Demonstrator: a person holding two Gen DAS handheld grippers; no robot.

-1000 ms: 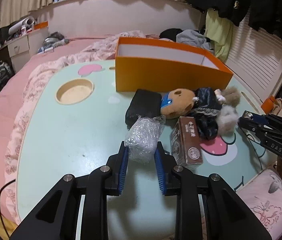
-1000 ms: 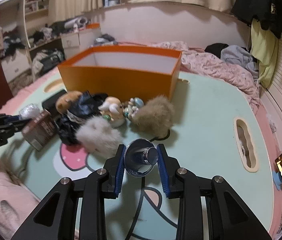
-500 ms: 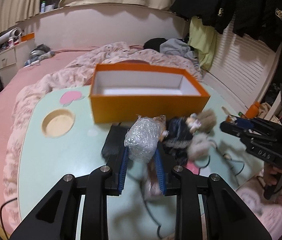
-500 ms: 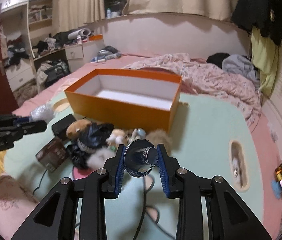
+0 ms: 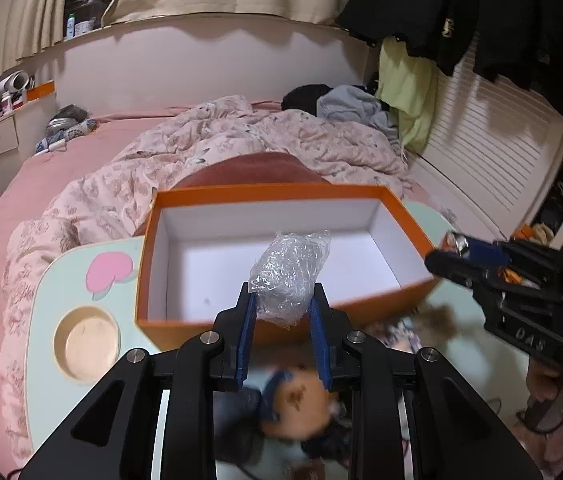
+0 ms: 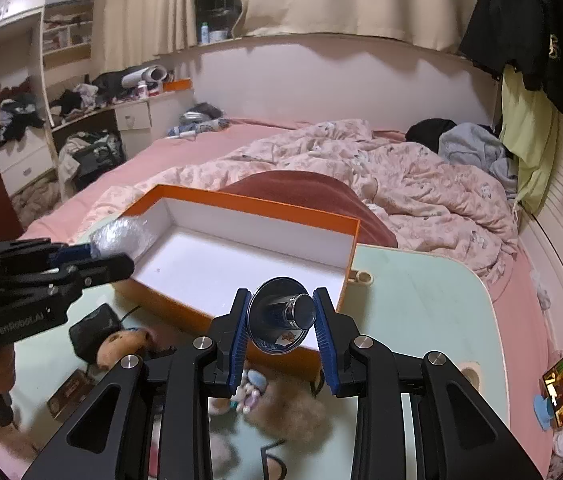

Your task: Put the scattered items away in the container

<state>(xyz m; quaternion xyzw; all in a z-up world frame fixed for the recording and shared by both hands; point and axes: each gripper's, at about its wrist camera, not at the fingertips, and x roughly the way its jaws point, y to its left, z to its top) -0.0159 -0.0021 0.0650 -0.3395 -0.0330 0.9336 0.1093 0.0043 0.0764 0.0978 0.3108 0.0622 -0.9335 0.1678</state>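
An empty orange box [image 5: 409, 224] with a white inside stands on the pale green table [image 5: 43, 304]; it also shows in the right wrist view [image 6: 241, 204]. My left gripper [image 5: 283, 312] is shut on a crumpled clear plastic wrap [image 5: 289, 272], held above the box's near wall. My right gripper [image 6: 283, 320] is shut on a shiny metal cup [image 6: 281, 316], held over the box's near right corner. Below lie a brown plush toy [image 6: 121, 344], a fluffy beige toy [image 6: 281, 412], a black pouch [image 6: 89, 330] and a brown carton [image 6: 67, 394].
A round recess [image 5: 85, 342] sits in the table at the left. A bed with a pink floral duvet [image 6: 421, 184] lies behind the table. A slatted wall [image 5: 489, 160] is at the right. A cluttered desk [image 6: 81, 120] stands at the far left.
Both grippers have risen and moved forward with their loads, from over the scattered items to above the orange box's near edge.
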